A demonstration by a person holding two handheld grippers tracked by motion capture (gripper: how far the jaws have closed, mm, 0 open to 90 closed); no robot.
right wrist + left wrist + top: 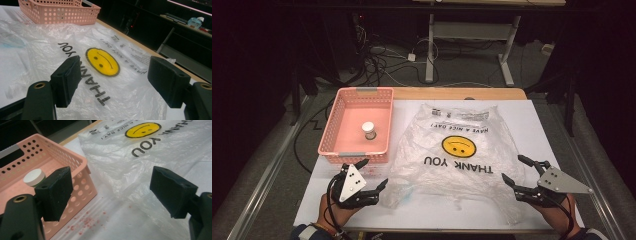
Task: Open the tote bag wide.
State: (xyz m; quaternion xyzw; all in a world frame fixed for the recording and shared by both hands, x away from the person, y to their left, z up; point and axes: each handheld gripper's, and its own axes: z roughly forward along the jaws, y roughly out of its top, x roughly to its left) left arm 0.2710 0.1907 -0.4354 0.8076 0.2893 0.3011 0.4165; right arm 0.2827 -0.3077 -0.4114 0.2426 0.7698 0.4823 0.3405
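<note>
Holding both grippers spread and empty at the near edge, we judge no step begun. Left gripper sits at 7 o'clock of the plastic bag, right gripper at 4 o'clock. The bag lies flat mid-table; a small jar stands in the pink basket at 10 o'clock. Likely next: pinch the bag's near edges to open it.

— What's lying in the middle there?
— A clear plastic bag, flat and crumpled on the white tabletop, yellow smiley and "THANK YOU" printed on it.
— And left of it?
— A pink perforated basket, just beside the bag, with a small white-capped jar upright inside.
</note>
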